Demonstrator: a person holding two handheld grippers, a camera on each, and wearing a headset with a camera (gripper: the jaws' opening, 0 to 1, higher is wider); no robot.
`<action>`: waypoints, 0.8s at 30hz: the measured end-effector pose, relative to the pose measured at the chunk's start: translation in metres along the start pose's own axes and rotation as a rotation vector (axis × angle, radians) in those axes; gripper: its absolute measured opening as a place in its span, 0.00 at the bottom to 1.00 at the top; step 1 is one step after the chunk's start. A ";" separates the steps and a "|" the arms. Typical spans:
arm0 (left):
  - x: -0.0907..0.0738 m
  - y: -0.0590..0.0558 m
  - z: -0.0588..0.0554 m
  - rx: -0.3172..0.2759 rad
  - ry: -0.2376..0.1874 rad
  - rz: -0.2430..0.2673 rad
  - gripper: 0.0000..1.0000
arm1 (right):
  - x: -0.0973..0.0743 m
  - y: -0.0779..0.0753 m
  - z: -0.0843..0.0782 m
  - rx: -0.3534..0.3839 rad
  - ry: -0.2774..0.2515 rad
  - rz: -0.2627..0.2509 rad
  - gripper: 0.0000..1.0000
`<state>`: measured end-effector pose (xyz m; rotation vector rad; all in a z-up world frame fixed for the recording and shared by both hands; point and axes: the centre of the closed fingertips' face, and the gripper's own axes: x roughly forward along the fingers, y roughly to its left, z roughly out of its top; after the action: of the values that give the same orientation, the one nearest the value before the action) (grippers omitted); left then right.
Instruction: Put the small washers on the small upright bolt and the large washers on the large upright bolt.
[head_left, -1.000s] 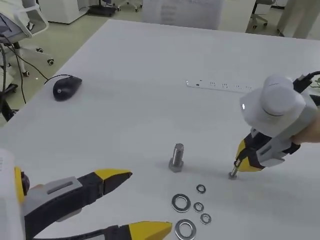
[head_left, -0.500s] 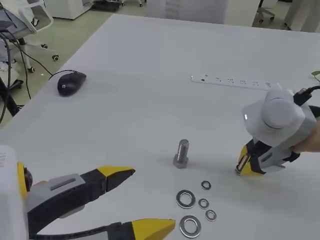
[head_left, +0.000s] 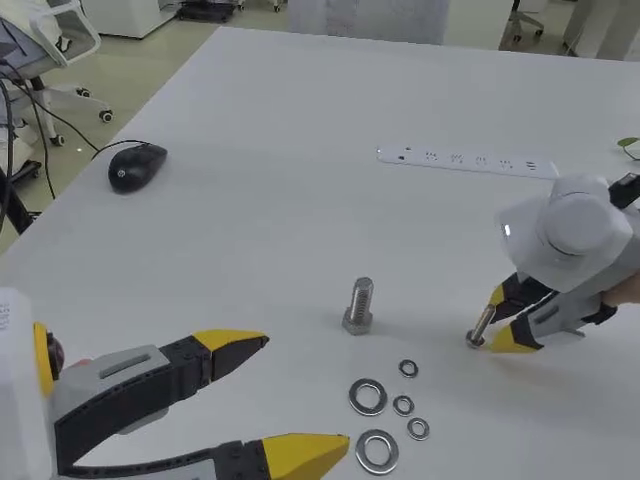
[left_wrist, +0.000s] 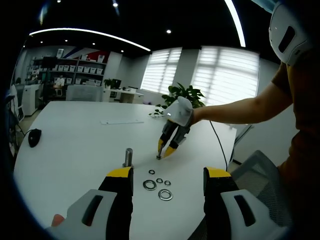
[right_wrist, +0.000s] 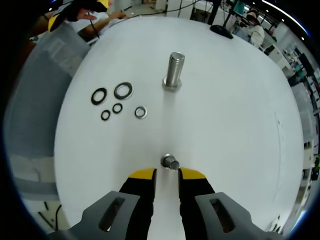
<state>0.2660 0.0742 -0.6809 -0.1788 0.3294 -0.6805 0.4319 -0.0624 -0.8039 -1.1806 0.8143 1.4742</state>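
The large bolt (head_left: 359, 305) stands upright on the white table (head_left: 260, 230). Right of it the small bolt (head_left: 478, 330) stands on its head. My right gripper (head_left: 505, 325) is just behind it; in the right gripper view the yellow tips (right_wrist: 167, 176) are a little apart, with the small bolt (right_wrist: 170, 161) just ahead of them. Two large washers (head_left: 367, 396) and three small washers (head_left: 403, 405) lie flat in front of the bolts. My left gripper (head_left: 275, 400) hangs wide open at the near left, holding nothing. The left gripper view shows the large bolt (left_wrist: 128, 156) and washers (left_wrist: 150, 185) beyond its tips (left_wrist: 168, 175).
A black mouse (head_left: 137, 166) lies at the table's left edge. A white power strip (head_left: 465, 161) lies at the far right. Office chairs (head_left: 45, 50) stand on the floor beyond the left edge. A person's arm (left_wrist: 235, 107) reaches in behind the right gripper.
My right gripper has drawn back slightly to the right, and the small bolt now shows standing at its tips. The left gripper and the washers have stayed put.
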 end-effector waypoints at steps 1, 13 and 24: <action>0.000 -0.001 0.000 0.000 -0.001 -0.001 0.56 | -0.003 0.001 -0.001 0.009 0.004 -0.008 0.18; -0.002 -0.006 0.003 0.011 -0.016 -0.005 0.56 | -0.018 0.047 0.021 0.016 -0.042 0.023 0.18; -0.009 -0.007 0.005 0.017 -0.031 0.004 0.56 | 0.016 0.090 0.058 -0.039 -0.072 0.119 0.18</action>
<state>0.2568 0.0753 -0.6723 -0.1726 0.2940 -0.6753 0.3303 -0.0253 -0.8104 -1.1167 0.8218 1.6276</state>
